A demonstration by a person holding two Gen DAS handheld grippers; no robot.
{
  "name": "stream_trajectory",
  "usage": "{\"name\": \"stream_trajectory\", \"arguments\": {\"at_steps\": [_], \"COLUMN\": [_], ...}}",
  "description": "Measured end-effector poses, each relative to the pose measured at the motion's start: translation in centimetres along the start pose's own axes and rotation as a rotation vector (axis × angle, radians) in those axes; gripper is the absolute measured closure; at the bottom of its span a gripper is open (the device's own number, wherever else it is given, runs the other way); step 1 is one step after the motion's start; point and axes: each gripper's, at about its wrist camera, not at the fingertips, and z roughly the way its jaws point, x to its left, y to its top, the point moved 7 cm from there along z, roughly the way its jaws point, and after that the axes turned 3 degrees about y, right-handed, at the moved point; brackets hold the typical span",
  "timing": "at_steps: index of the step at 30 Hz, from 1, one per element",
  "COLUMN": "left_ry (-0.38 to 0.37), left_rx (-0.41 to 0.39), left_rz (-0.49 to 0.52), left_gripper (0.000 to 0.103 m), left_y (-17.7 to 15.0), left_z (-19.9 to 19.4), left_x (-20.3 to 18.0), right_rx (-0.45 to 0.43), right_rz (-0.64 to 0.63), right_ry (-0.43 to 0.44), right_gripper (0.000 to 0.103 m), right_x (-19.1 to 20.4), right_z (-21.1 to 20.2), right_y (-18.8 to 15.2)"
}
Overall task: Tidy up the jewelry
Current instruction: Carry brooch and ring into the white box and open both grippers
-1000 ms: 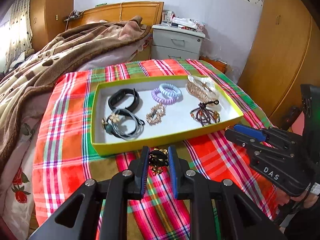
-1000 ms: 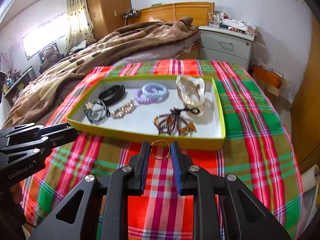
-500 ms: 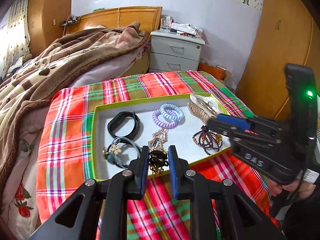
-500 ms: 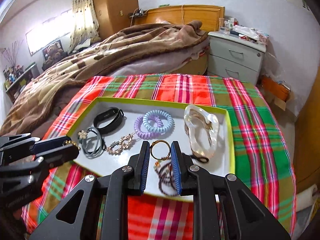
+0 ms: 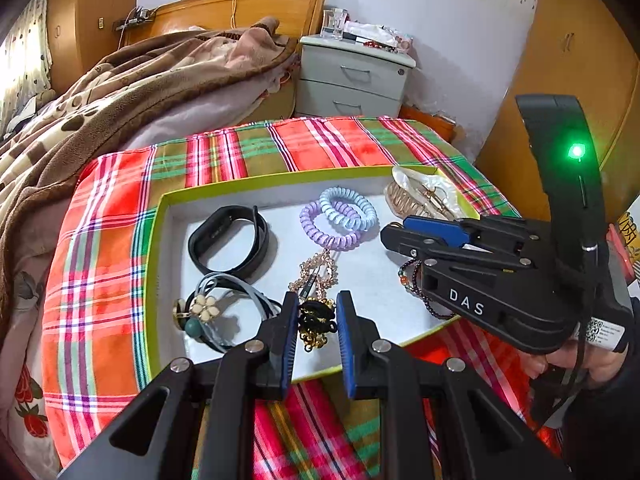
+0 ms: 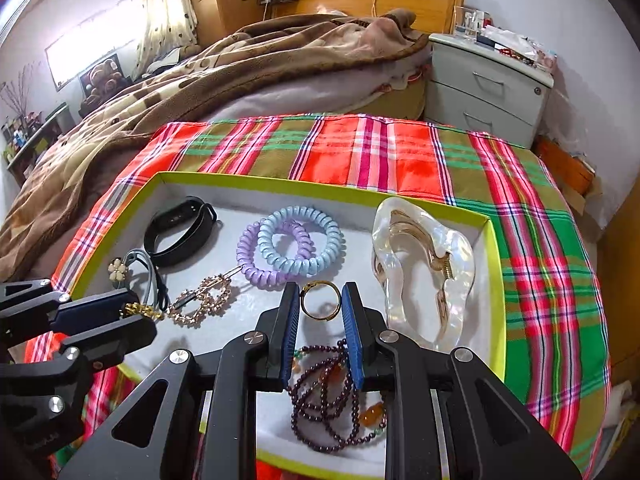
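left hand-held gripper (image 5: 316, 322): clamped on black-and-gold ornament (image 5: 316, 320) | right hand-held gripper (image 6: 321, 306): pinching gold ring (image 6: 320, 301) | both above green tray (image 6: 494, 280)

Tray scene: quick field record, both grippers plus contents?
surface: plaid cloth
tray: yellow-green rim, white floor
left gripper: shut on black-gold charm piece, over tray's near edge
right gripper: shut on gold ring, over tray
in tray: black band, two coil ties, pearl claw clip, bead bracelet, rhinestone pin, flower hair tie
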Motion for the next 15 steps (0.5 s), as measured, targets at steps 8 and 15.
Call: {"name": "stream_trajectory", "arguments": {"at_steps": [8, 15], "left_ry": [-0.001, -0.001], "left_rx": [0.043, 0.056], "left_rz": [0.018, 0.007], "left_gripper": [0.083, 0.083], "left_y": [-0.5, -0.8], "left_z": [1.8, 2.2], "left_x": [-0.5, -0.3], "right_rx": [0.025, 0.028], "right_rz": [-0.026, -0.036], "right_ry": [-0.011, -0.011], "right_gripper": [0.08, 0.08], "right_x": [0.2, 0.3], "right_z": [1.1, 1.2], "right_y": [0.0, 0.0]}}
